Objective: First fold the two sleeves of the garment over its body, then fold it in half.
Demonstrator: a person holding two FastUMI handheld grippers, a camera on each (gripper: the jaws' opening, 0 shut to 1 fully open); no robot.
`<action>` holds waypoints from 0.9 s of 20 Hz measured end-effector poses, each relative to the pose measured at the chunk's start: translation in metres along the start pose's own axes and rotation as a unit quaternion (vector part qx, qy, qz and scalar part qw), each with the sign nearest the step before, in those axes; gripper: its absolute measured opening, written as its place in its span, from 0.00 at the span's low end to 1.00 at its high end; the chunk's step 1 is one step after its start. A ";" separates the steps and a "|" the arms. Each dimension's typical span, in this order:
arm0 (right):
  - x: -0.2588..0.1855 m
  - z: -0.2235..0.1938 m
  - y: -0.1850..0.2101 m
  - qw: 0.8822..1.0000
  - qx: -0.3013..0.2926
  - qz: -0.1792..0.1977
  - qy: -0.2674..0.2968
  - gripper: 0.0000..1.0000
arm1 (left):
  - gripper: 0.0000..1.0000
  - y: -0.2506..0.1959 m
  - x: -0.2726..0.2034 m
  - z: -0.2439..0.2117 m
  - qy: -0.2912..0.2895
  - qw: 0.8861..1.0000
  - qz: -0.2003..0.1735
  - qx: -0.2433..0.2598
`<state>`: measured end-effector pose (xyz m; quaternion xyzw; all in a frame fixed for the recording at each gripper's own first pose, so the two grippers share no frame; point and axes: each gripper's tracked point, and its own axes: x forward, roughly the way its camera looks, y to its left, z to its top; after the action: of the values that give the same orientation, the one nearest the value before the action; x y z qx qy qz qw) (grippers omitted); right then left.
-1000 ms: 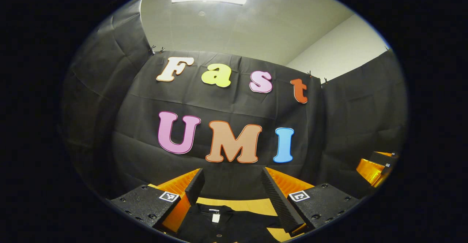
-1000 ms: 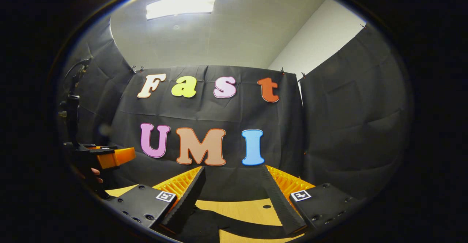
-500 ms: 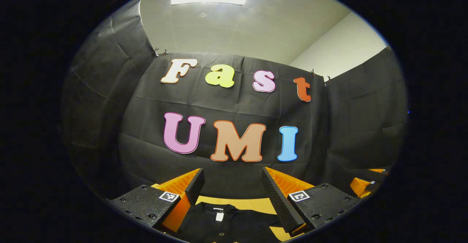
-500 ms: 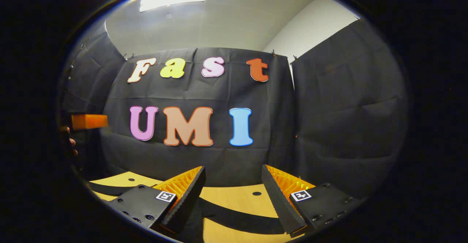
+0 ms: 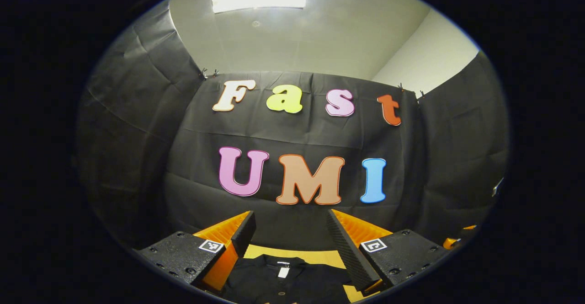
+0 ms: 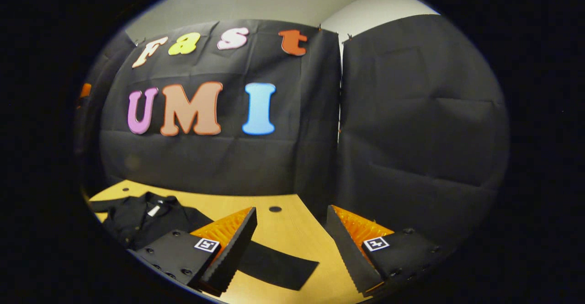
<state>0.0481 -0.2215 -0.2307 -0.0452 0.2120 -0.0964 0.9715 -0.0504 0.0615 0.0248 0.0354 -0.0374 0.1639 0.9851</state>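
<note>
The black garment (image 6: 137,219) lies flat on the wooden table (image 6: 292,224), one sleeve (image 6: 274,263) reaching right beneath the wide-open, empty right gripper (image 6: 292,244), nearer than the wide-open left gripper (image 5: 290,244).

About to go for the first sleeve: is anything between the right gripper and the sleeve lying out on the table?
Nothing visible. The right gripper has its jaws open above the sleeve, which lies flat on bare table beside the garment.

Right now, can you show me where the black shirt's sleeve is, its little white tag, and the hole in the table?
sleeve (image 6: 279,265), right gripper view, flat middle of it.
white tag (image 5: 283,272), left gripper view, its centre inside the collar.
hole (image 6: 275,209), right gripper view, its dark middle.
</note>
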 end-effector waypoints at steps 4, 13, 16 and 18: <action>0.042 -0.092 -0.027 0.993 -0.021 0.021 0.117 0.98 | 0.92 0.001 -0.007 0.004 -0.003 0.999 0.032 0.015; 0.083 -0.183 -0.011 0.962 0.001 0.086 0.260 0.99 | 0.93 -0.008 -0.021 -0.002 0.014 0.997 0.079 0.023; 0.092 -0.204 -0.007 0.951 -0.009 0.085 0.296 0.99 | 0.92 -0.006 -0.030 0.005 0.004 0.995 0.091 0.028; 0.106 -0.206 -0.001 0.952 -0.017 0.093 0.290 0.84 | 0.93 -0.004 -0.036 0.003 0.003 0.995 0.099 0.028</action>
<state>0.0559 -0.2538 -0.4597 -0.0113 0.4897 -0.0106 0.8717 -0.0837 0.0460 0.0242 0.0584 -0.0332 0.2613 0.9629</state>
